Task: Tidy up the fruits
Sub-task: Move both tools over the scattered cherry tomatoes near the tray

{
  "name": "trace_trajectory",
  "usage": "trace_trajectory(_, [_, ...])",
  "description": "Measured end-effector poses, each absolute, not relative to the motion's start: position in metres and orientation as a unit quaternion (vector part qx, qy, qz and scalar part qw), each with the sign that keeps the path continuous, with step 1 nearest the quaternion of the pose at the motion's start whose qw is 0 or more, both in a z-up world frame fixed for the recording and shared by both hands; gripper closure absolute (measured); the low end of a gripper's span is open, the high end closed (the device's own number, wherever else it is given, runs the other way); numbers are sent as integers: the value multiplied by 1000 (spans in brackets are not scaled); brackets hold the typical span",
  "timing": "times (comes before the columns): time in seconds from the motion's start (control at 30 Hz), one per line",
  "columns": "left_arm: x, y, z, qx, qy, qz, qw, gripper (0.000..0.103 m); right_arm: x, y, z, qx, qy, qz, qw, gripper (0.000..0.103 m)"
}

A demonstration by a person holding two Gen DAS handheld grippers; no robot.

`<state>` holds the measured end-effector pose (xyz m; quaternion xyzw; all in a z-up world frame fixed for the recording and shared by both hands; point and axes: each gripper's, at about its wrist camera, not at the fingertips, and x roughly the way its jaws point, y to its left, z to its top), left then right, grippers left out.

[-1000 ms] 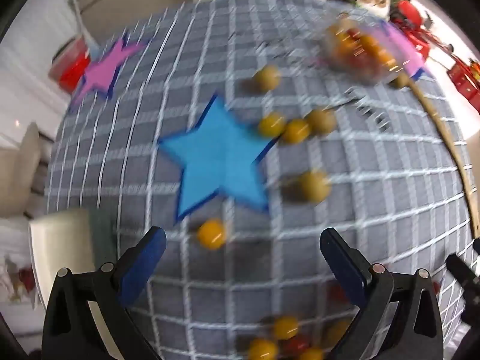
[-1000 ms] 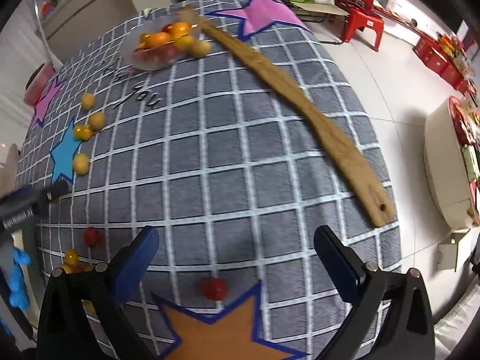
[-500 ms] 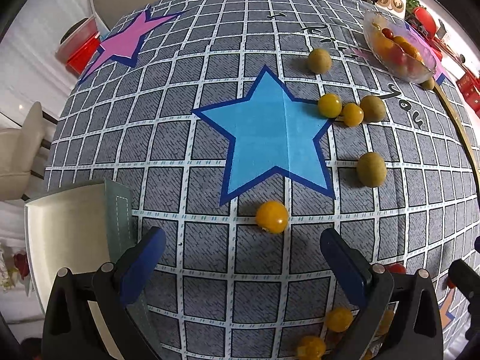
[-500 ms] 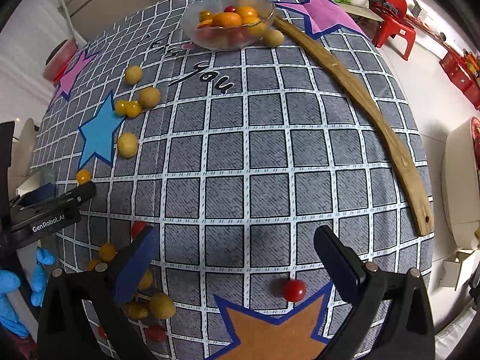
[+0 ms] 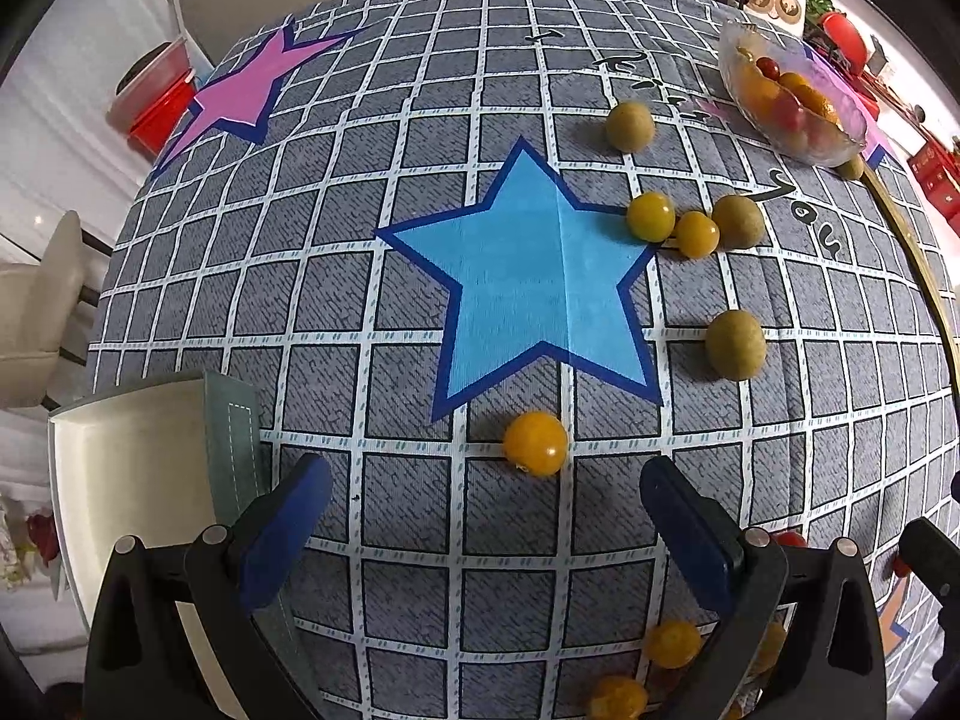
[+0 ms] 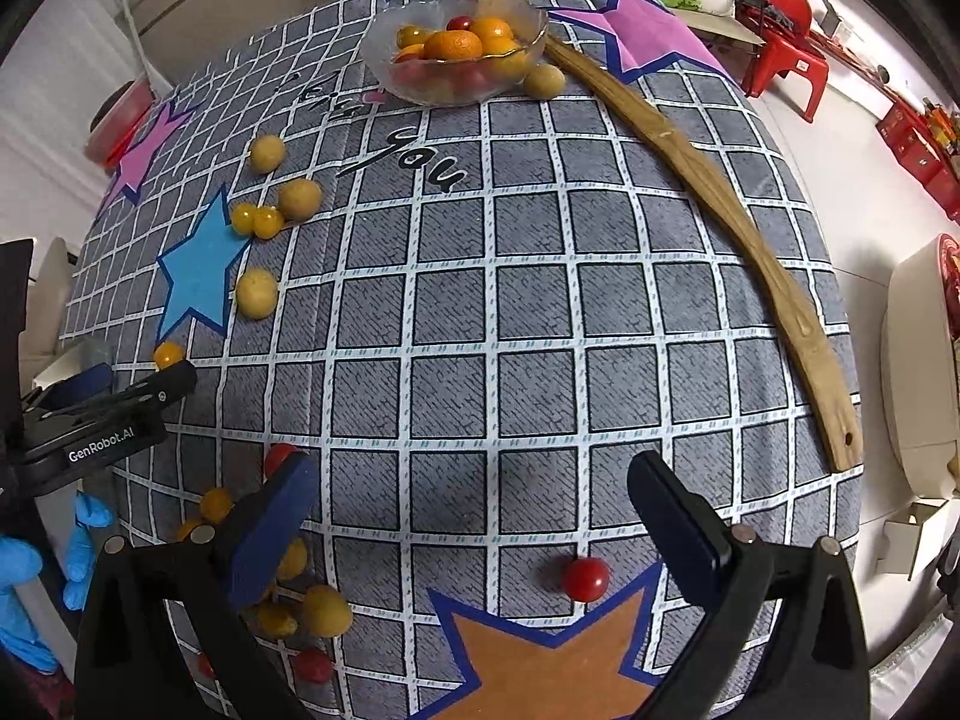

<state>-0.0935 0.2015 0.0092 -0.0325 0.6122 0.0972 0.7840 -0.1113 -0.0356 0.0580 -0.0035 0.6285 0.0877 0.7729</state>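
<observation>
Grey checked tablecloth (image 5: 360,276) with star prints covers the table; left gripper (image 5: 486,516) hovers wide open, empty, with an orange cherry tomato (image 5: 534,443) just ahead between its fingers, below the blue star (image 5: 534,294). Loose yellow-green fruits (image 5: 735,344) lie right of the star, glass bowl (image 6: 456,54) of fruit at the far edge beside a wooden stick (image 6: 720,198). Right gripper (image 6: 480,528) also wide open, empty, a red cherry tomato (image 6: 585,579) near its right finger.

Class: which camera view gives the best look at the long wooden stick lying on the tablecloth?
The right wrist view: the long wooden stick shows whole, from beside the clear glass fruit bowl to its holed end. The left wrist view catches only a thin sliver at the right edge.
</observation>
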Motion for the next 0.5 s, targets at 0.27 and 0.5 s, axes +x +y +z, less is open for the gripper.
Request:
trace_trajectory(0.27, [-99,200,13,-28,607,91,789,0,-127,-68,66,14,615,61,786,0])
trace_trajectory(0.5, [-115,198,15,-15,602,78,794,0,-153,-128,60,38,621,1,783,0])
